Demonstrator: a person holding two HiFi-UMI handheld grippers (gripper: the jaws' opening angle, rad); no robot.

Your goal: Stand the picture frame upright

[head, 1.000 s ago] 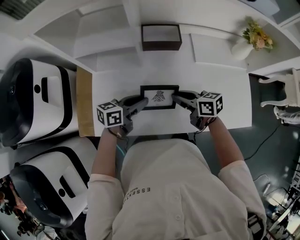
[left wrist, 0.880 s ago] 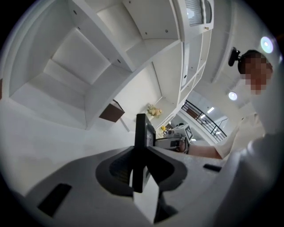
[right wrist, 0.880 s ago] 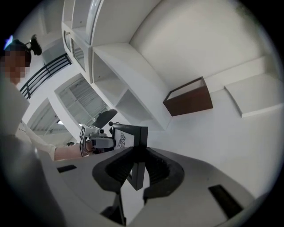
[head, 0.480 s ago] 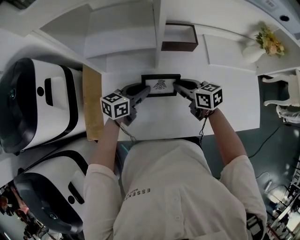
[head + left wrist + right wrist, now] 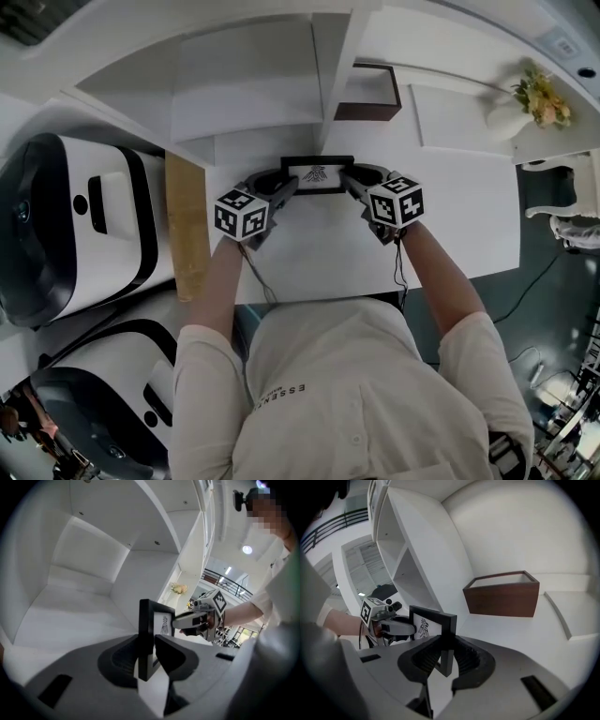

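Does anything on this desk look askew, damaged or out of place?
Nothing stands out. The picture frame is upright, held at its ends by the left gripper and right gripper. The left one's jaws have just been opening, with the frame's edge between them. The brown box sits flat.

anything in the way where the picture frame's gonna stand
Nothing visible. The white desk below the picture frame looks bare; the brown box sits further back to the right, apart from it.

White desk (image 5: 455,220), white shelving (image 5: 246,67)
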